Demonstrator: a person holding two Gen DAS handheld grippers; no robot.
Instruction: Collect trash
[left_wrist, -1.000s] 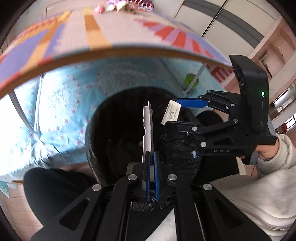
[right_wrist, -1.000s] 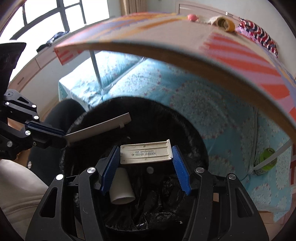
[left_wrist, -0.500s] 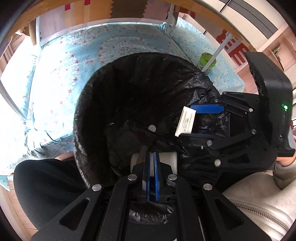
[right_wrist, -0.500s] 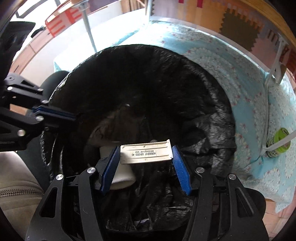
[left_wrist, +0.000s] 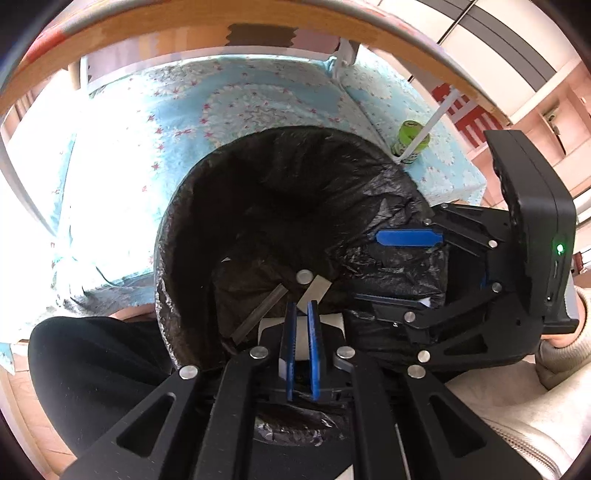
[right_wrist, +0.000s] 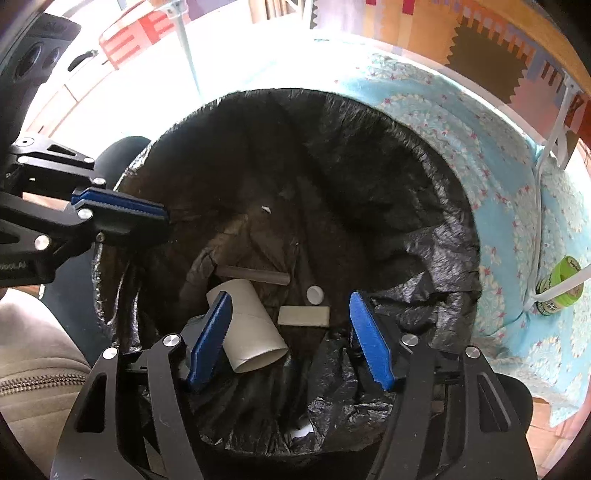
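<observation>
**Both grippers over the bin, trash lying inside**

A bin lined w/ a black bag (right_wrist: 424, 206) is seen from above in both wrist views. The right gripper (right_wrist: 291, 325) is held over the bin mouth, pointing steeply down; its blue fingers (right_wrist: 369, 339) are spread, and have just been opening, w/ nothing pinched between them. The flat white plastic piece (right_wrist: 303, 316) is seen lying on the bag bottom, below and between the fingers, clear of both pads. Beside it lie a cardboard tube (right_wrist: 251, 325), a small white round cap (right_wrist: 314, 294) and a dark grey strip (right_wrist: 253, 275), the strip just behind the tube.

The left gripper (left_wrist: 302, 325) is also held above the bin. Its fingers (left_wrist: 314, 343) are pressed nearly together, only a thin slit being left between the pads, and nothing is gripped. In the left wrist view the grey strip (left_wrist: 258, 314) and the white piece (left_wrist: 314, 291) are seen at the bin bottom just past the fingertips.

A blue patterned cloth (left_wrist: 240, 110) is spread behind the bin, and a green can (left_wrist: 410, 142) stands on it near the bin's far-right rim. A light sleeve (left_wrist: 517, 398) is visible at the right edge.
</observation>
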